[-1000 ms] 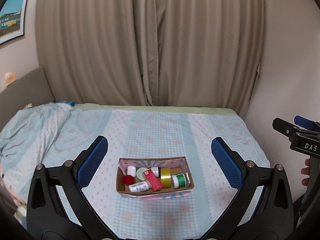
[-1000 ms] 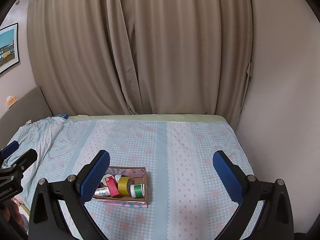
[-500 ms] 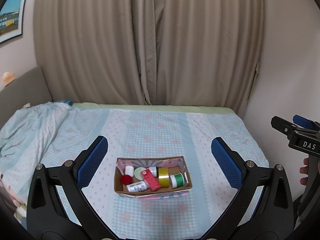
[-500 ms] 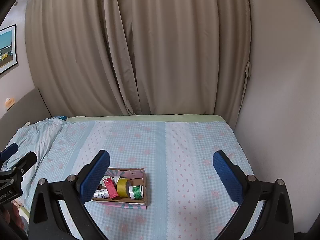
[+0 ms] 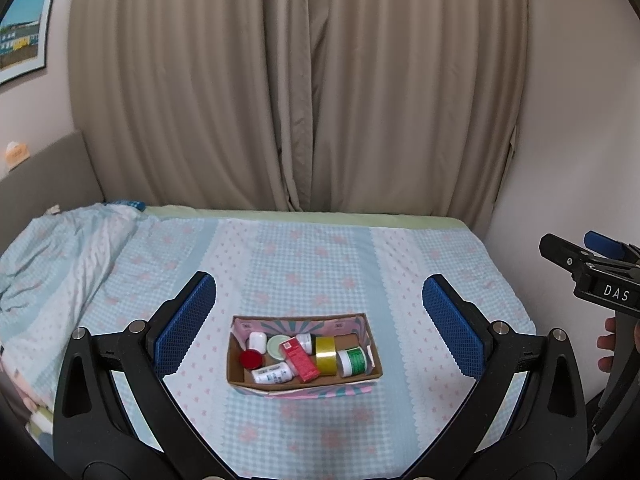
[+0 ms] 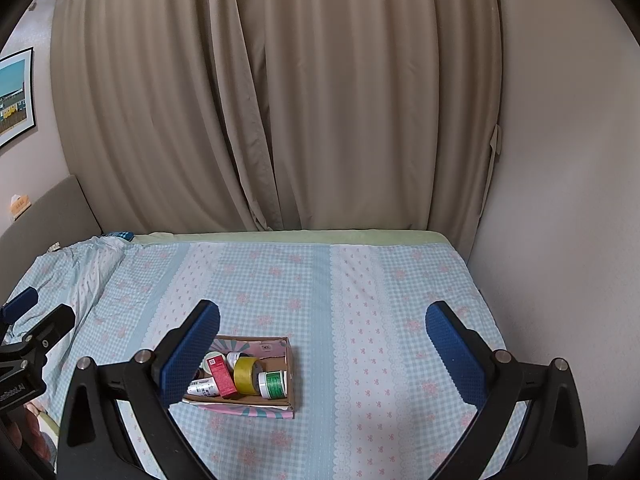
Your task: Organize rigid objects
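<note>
While the left wrist view is drifting only slightly from a second ago, the left gripper [image 5: 319, 318] is hovering with fingers wide apart, holding nothing. Cardboard box [image 5: 256, 378] is sitting on the bed [image 5: 320, 256] between the fingers, a touch lower in frame than before, packed with a red box [image 5: 301, 360], yellow tape roll [image 5: 326, 355] and green-label jar [image 5: 353, 362]. Right wrist view: right gripper [image 6: 322, 338] is also gaping empty, and the box is sitting near-left, now partly behind the left finger [image 6: 192, 354], lower than earlier.
</note>
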A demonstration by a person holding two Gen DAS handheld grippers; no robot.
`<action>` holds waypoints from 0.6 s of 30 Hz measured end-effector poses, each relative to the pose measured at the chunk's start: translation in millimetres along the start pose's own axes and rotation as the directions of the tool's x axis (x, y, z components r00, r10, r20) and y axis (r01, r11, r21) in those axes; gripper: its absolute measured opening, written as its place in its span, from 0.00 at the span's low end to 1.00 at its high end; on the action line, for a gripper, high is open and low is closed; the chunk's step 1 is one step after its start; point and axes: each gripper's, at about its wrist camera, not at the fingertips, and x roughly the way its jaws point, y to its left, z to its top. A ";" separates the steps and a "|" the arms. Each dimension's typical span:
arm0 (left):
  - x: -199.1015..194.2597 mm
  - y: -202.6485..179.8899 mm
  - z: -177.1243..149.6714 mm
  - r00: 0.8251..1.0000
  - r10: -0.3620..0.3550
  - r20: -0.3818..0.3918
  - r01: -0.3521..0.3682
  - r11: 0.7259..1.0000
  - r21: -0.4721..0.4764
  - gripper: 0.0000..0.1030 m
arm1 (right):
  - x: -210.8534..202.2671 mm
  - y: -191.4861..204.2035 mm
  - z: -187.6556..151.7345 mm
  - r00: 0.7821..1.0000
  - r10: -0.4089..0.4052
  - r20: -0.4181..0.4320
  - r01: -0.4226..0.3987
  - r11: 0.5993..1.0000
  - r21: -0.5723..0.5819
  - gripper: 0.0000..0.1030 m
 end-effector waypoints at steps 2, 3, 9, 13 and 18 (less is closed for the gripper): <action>-0.5 0.6 0.3 1.000 -0.003 0.001 0.003 1.000 -0.001 1.00 | -0.8 -0.1 0.1 1.000 0.001 0.001 -0.001 1.000 0.000 1.00; -1.1 0.9 0.6 1.000 -0.003 0.003 0.003 1.000 0.000 1.00 | -0.3 0.2 0.0 1.000 0.000 0.001 0.000 1.000 0.001 1.00; -2.9 1.0 1.7 1.000 0.000 0.003 0.000 1.000 0.003 1.00 | 0.8 0.3 -0.2 1.000 0.000 0.001 0.000 1.000 0.002 1.00; -3.3 -0.3 2.7 1.000 0.027 0.000 -0.027 0.999 0.023 1.00 | 0.9 0.1 0.2 1.000 0.000 0.004 0.000 1.000 0.002 1.00; -7.8 -0.4 6.7 0.999 0.039 0.022 -0.039 0.998 0.044 1.00 | 1.5 1.7 -0.9 1.000 -0.002 0.006 0.002 1.000 0.002 1.00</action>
